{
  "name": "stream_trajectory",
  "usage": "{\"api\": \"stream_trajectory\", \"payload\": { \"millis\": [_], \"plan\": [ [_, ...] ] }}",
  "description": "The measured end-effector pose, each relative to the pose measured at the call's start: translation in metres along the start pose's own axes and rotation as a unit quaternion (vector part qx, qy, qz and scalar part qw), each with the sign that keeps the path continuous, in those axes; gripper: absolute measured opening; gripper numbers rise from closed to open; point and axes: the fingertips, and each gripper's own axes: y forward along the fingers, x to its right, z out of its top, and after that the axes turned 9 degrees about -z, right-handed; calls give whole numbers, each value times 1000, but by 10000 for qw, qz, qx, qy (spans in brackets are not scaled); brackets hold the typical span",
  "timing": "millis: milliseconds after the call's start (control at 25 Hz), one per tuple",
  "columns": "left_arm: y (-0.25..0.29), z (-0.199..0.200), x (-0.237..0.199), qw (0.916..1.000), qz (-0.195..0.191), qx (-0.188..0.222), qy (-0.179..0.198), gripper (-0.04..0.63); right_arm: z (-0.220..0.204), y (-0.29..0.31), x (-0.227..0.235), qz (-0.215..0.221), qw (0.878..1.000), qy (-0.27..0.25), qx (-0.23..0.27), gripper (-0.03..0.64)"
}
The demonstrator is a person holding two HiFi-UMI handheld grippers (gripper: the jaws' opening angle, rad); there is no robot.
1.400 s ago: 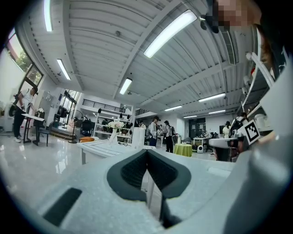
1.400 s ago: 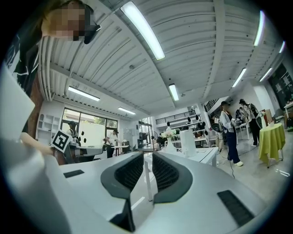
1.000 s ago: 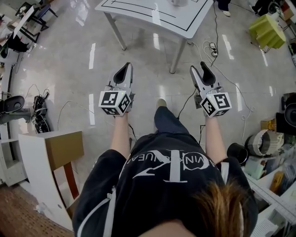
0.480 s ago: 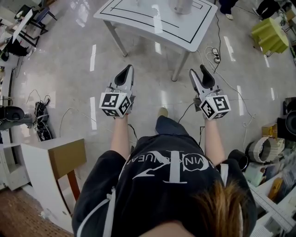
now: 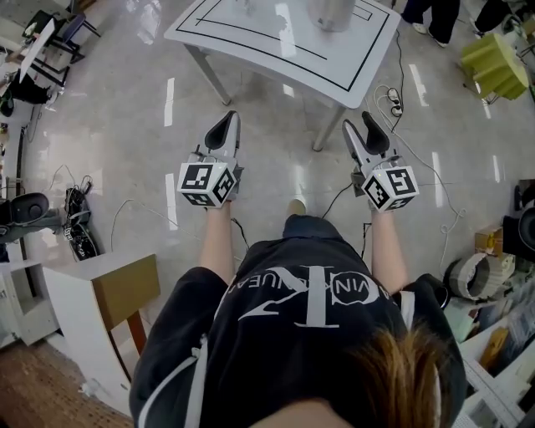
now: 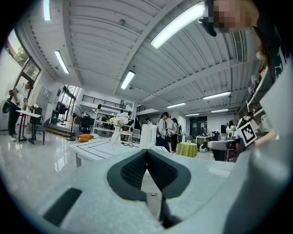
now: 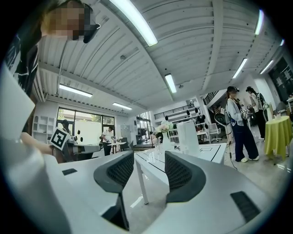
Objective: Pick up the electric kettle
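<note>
The table stands ahead, the kettle on it, well beyond us. Our right gripper is spread, our left gripper pressed together. Reaching with the left unopened, we would likely shove the kettle over.

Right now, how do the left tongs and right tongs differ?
Left tongs are shut, pads meeting; right tongs are open, pads apart. Left tongs' marker cube bears a different pattern from right tongs' cube. Shared: both empty, aimed at the white table, short of it.
</note>
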Motion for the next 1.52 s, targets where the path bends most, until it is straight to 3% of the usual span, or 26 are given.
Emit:
{"api": "stream_trajectory", "payload": {
  "millis": [760, 1160, 1520],
  "plan": [
    [69, 19, -38, 9997, -137, 83, 175, 9, 11, 71, 33, 21, 9999, 83, 121, 195],
    [73, 10, -50, 10000, -89, 13, 28, 9, 11, 91, 33, 93, 9999, 55, 55, 195],
    [135, 19, -80, 9993, -366, 56, -13, 9, 15, 134, 56, -63, 10000, 47, -1, 195]
  ]
}}
